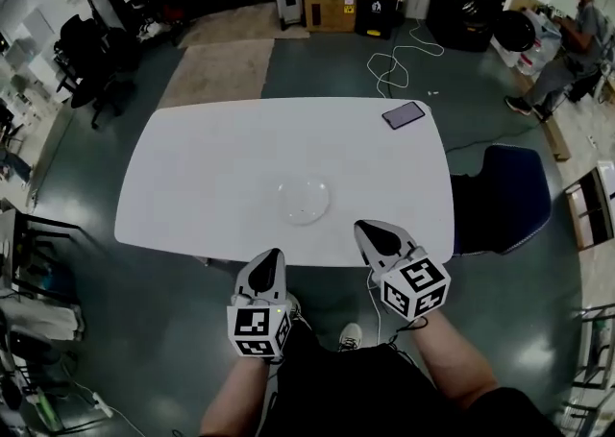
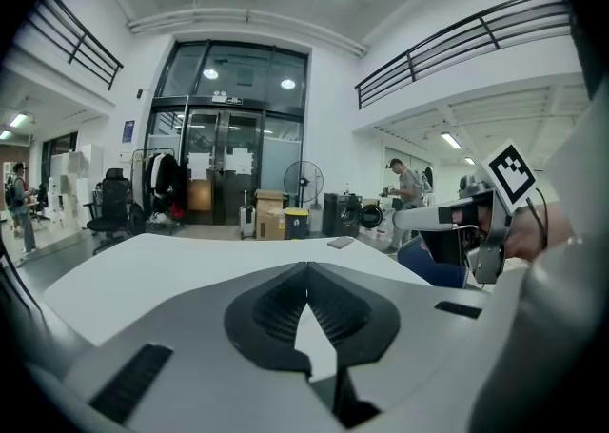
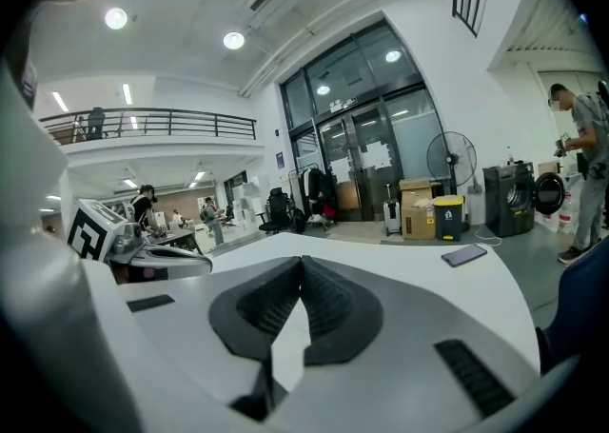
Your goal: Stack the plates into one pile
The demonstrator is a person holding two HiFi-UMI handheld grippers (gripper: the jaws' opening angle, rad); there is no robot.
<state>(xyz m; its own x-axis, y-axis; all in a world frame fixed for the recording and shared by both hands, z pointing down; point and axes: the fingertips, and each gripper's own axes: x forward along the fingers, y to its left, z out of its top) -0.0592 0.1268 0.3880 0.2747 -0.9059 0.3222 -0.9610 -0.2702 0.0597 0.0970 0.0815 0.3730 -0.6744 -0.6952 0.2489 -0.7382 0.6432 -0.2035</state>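
Closest to me: the left hand-held gripper (image 1: 273,260) and right hand-held gripper (image 1: 369,233), both at the near edge of the table (image 1: 211,166). The left is about at the rim, the right has its tip over it. Both are clenched, pads tip to tip, w/ nothing between them; each gripper view shows only bare tabletop past the closed jaws. They point roughly level across the table, not down at anything, so I read this as a rest pose, not a reach.

The plates (image 1: 304,202) sit in one spot, mid-table toward my side, just ahead of and between the two grippers, touching neither. They look clear or pale and are hard to pick out vs. the white top, so I can't tell how many are in the pile. No other plate shows anywhere on the table, so the stack is prob. done, and the grippers are empty bc there's nothing left to carry.

The only other thing on the table is a phone (image 1: 404,114) at the far right corner, well apart from the pile and out of the work area. A blue chair (image 1: 509,197) stands at the table's right end.

If another plate turned up, I'd have to open a gripper first. The rim looks thin and prob. slippery, so I'd take the edge w/ care.
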